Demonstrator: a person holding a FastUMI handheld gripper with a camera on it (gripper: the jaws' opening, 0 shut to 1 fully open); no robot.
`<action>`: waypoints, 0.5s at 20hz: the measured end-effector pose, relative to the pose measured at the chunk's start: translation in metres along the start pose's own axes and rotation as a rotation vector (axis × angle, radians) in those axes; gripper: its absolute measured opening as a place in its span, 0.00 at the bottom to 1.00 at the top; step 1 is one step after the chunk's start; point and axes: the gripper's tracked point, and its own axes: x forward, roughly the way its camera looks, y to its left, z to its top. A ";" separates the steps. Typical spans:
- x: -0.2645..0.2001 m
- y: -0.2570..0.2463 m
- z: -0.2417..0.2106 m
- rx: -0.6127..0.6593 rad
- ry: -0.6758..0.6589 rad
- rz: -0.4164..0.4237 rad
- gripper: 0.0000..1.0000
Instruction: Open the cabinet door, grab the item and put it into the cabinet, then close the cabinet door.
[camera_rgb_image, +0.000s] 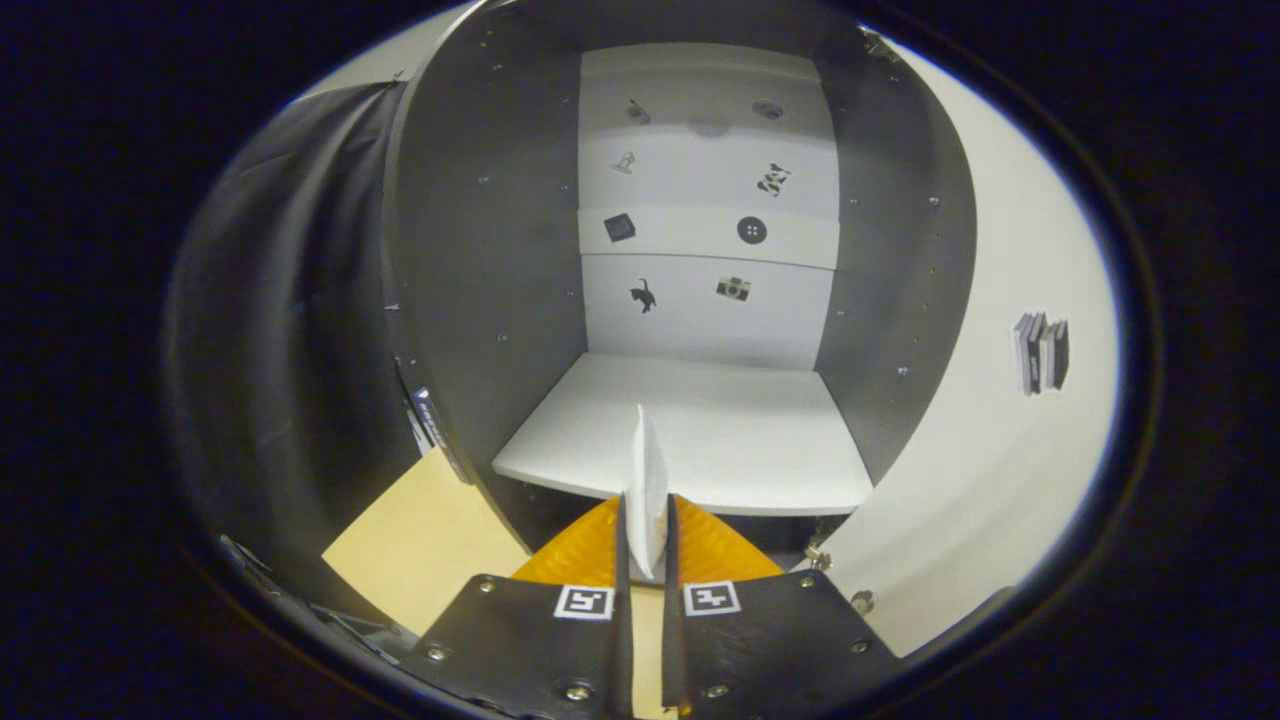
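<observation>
The cabinet (690, 300) stands with its door (1000, 420) swung wide open to the right of the opening, so the first step of the task looks done. The second is half done: the gripper (645, 545) has its fingers (622, 560) drawn narrow, both pressing on a thin white item (648, 480) that stands on edge between them, its upper tip reaching out over the front edge of the cabinet's lower shelf (700, 440). What the item is cannot be told beyond a flat, pale, card-like or pouch-like thing. It is not yet on the shelf, so carrying it in, letting go, backing out and closing the door all appear to be left. The gripper points straight into the cabinet, roughly level and centred on the opening, with the fingers just short of the shelf's front edge and a little below it. A bit of tan worktop (420, 540) shows beside the cabinet's left wall. Small picture stickers (645, 296) dot the cabinet's back panel beyond the shelf.
</observation>
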 end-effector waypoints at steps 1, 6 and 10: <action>0.005 -0.002 0.003 0.008 0.004 -0.001 0.11; 0.031 -0.011 0.010 0.030 0.051 -0.009 0.11; 0.052 -0.020 0.009 0.048 0.118 -0.026 0.11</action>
